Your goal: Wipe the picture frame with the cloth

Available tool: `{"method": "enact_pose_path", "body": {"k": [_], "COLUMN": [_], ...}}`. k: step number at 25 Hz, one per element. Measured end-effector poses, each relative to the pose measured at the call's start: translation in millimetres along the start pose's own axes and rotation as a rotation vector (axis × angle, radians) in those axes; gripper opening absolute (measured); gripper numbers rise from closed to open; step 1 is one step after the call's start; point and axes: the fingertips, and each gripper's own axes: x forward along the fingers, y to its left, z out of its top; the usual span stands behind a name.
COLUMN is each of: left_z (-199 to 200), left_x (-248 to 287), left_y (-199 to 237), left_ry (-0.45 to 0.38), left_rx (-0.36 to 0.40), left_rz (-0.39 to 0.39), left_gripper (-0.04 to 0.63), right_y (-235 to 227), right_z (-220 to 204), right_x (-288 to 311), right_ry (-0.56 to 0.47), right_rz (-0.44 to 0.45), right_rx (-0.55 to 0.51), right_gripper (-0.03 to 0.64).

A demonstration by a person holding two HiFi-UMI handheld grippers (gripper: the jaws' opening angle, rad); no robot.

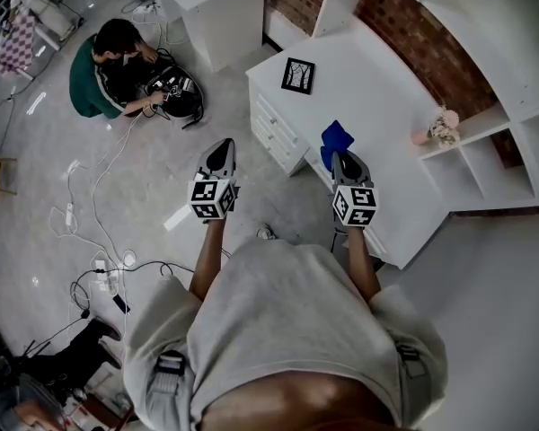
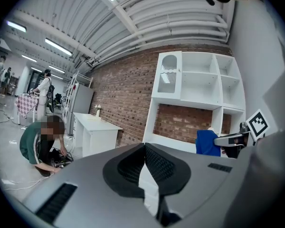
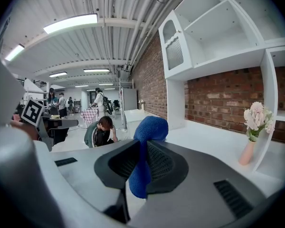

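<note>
The right claw (image 3: 143, 148) is clamped on the blue cloth (image 3: 149, 129), centre right of the head view, over the bench (image 1: 377, 97) edge. The frame (image 1: 298, 74) lies flat at upper centre, well apart. The left claw (image 2: 144, 148) is pinched together, empty. The cloth's loose end should likely land flat on the frame, with the left claw steadying it.

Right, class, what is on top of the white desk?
On the desk: a black picture frame and a pink vase of flowers by the shelves. The blue cloth, clamped in the right gripper, hides the patch of desk beneath it.
</note>
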Motion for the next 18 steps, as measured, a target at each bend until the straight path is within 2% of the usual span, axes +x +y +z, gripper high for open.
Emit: {"method": "enact_pose_path", "body": {"k": [10,18], "left_z": [-8,-19], "left_x": [-8,-6], "left_y": [21,12], "left_ry": [0.009,0.024], "left_rx": [-0.029,-0.036], "left_rz": [0.007,-0.014], "left_gripper": [0.015,0.015], "right_y": [16,15], "right_z": [-6,-16], "right_x": [10,4], "right_ry": [0.019,0.037], "right_rz": [0.001,-0.008], "right_rx": [0.0,0.001], "right_gripper": [0.06,0.06]}}
